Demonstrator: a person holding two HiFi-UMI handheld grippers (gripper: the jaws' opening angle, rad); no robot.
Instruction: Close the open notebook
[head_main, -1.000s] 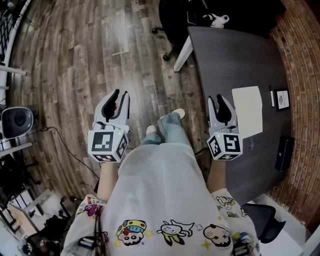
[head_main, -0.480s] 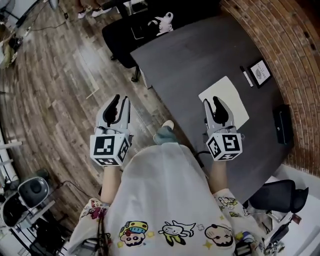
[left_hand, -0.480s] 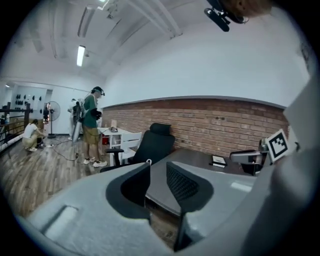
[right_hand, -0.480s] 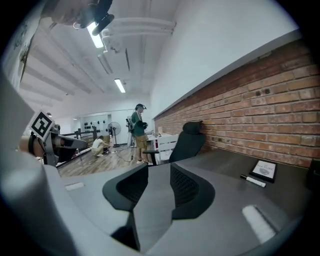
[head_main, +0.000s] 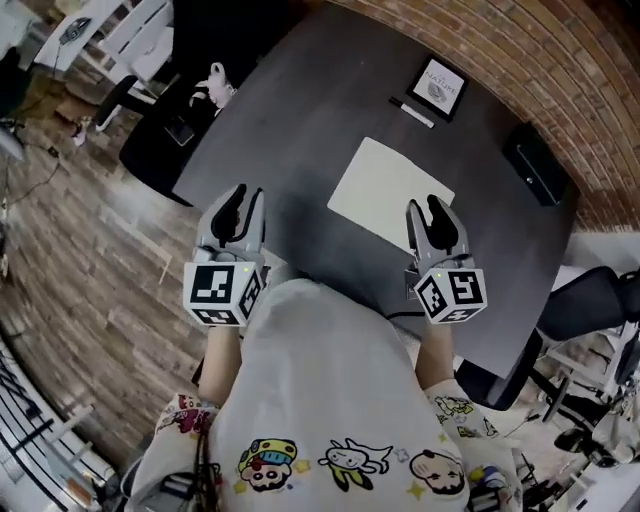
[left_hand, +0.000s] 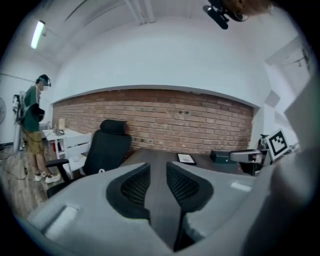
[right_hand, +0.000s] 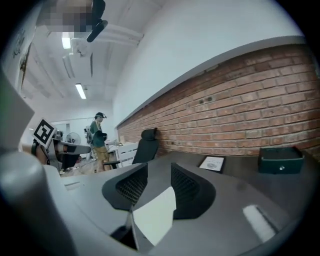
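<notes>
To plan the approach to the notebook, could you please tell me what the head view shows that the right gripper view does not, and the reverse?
Only the head view shows the pen lying beside the framed card, and a white toy past the table's far left edge.

Only the right gripper view shows a person standing in the background and the ceiling lights.

Both show the white notebook on the dark table, the framed card, the black box, the brick wall, and the right gripper, jaws apart and holding nothing.
</notes>
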